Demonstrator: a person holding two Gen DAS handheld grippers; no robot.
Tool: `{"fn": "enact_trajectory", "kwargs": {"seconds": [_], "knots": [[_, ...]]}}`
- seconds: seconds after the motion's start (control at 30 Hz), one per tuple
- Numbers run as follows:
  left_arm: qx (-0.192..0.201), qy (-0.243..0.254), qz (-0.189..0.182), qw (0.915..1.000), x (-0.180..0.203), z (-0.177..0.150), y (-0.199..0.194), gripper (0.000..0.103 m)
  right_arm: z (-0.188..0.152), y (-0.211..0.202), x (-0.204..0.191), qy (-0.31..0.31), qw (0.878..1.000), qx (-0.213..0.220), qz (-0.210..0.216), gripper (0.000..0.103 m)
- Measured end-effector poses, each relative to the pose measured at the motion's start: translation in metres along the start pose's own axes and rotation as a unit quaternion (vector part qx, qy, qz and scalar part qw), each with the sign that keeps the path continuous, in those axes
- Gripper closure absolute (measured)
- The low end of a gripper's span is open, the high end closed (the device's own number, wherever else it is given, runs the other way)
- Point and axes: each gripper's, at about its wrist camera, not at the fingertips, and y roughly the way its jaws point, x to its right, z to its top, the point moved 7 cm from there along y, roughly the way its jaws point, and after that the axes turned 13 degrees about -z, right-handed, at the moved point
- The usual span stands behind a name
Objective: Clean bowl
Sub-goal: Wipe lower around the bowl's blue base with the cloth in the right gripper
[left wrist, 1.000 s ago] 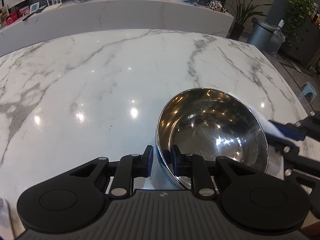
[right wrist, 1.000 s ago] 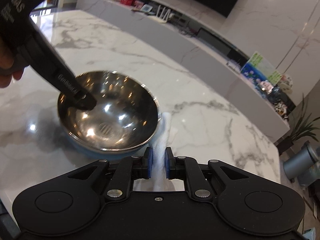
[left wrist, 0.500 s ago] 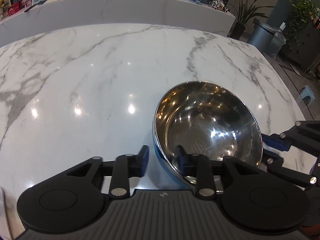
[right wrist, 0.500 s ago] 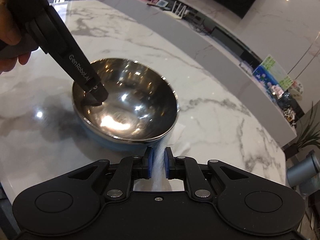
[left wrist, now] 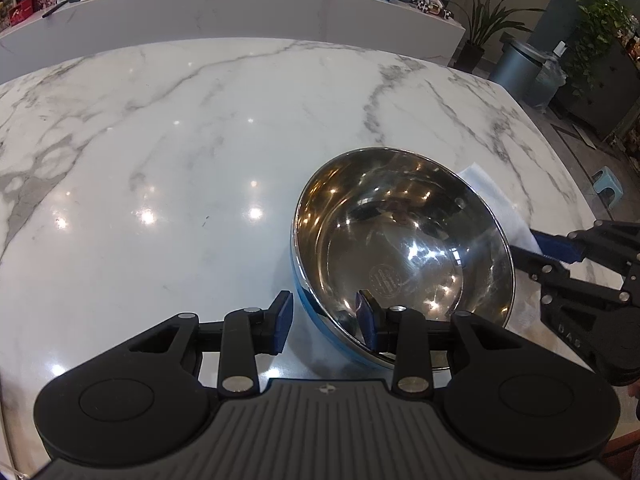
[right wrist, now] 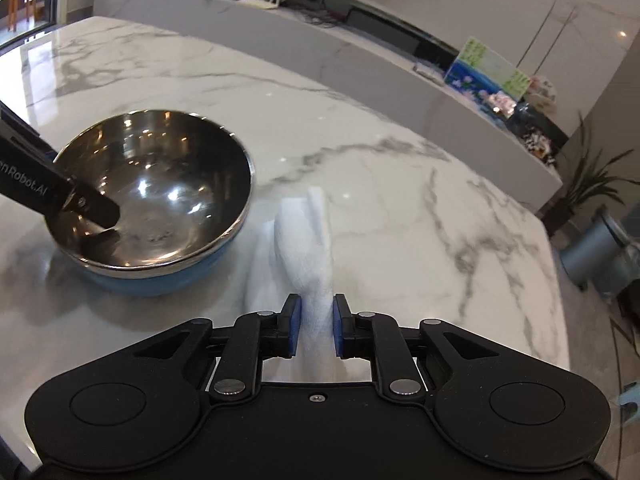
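Note:
A steel bowl [left wrist: 404, 248] with a blue outside sits on the marble table [left wrist: 180, 140]; it also shows in the right wrist view [right wrist: 160, 188]. My left gripper [left wrist: 325, 322] is open, its jaws straddling the bowl's near rim, one finger inside and one outside. Its inner finger shows in the right wrist view [right wrist: 96, 210]. My right gripper [right wrist: 314, 326] is shut on a white cloth [right wrist: 308, 240], just right of the bowl. The cloth [left wrist: 504, 204] shows behind the bowl in the left wrist view, with the right gripper's fingers [left wrist: 556, 246] beside it.
A long marble counter [left wrist: 240, 4] with books, routers and trinkets runs behind the table. A grey bin [left wrist: 520, 68] and potted plants [left wrist: 484, 20] stand at the far right, past the table's edge. A small blue stool [left wrist: 608, 188] is on the floor.
My left gripper has opened wider around the bowl's rim. My right gripper has lifted the cloth off the table and pulled back a little to the right of the bowl.

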Motion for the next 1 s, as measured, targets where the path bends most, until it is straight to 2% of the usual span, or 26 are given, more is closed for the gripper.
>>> {"fn": "enact_trajectory", "kwargs": {"seconds": [0.13, 0.2, 0.37, 0.43, 0.47, 0.5, 0.57, 0.67, 0.83, 1.0], "knots": [[-0.001, 0.001, 0.0, 1.0, 0.001, 0.001, 0.001, 0.07, -0.001, -0.009, -0.01, -0.009, 0.999, 0.012, 0.029, 0.085], [-0.001, 0.001, 0.0, 1.0, 0.001, -0.002, -0.001, 0.07, -0.003, -0.009, -0.014, -0.016, 0.999, 0.01, 0.032, 0.067], [-0.001, -0.001, 0.0, 1.0, 0.001, -0.001, -0.001, 0.07, 0.003, -0.023, -0.01, -0.015, 0.999, 0.036, 0.019, 0.066], [-0.001, 0.0, 0.0, 1.0, 0.002, -0.002, -0.001, 0.07, 0.007, -0.03, -0.004, 0.005, 0.998, 0.048, 0.038, 0.067], [-0.002, 0.001, 0.0, 1.0, 0.002, -0.002, -0.001, 0.07, 0.008, -0.032, -0.004, 0.007, 0.998, 0.047, 0.049, 0.072], [-0.002, 0.001, 0.0, 1.0, 0.002, -0.002, -0.001, 0.07, 0.009, -0.034, -0.005, 0.009, 0.997, 0.047, 0.06, 0.086], [-0.003, 0.002, -0.001, 1.0, 0.003, -0.002, 0.0, 0.07, 0.009, -0.038, -0.009, 0.001, 0.996, 0.045, 0.08, 0.095], [-0.003, 0.002, 0.0, 1.0, 0.003, -0.002, 0.0, 0.07, 0.005, -0.038, -0.021, -0.022, 0.994, 0.034, 0.101, 0.095], [-0.004, 0.003, 0.0, 1.0, 0.003, -0.003, 0.004, 0.07, -0.004, -0.03, -0.028, -0.028, 0.993, 0.004, 0.111, 0.095], [-0.004, 0.004, 0.0, 1.0, 0.003, -0.004, 0.007, 0.07, -0.009, -0.021, -0.021, -0.016, 0.997, -0.01, 0.081, 0.092]]}}
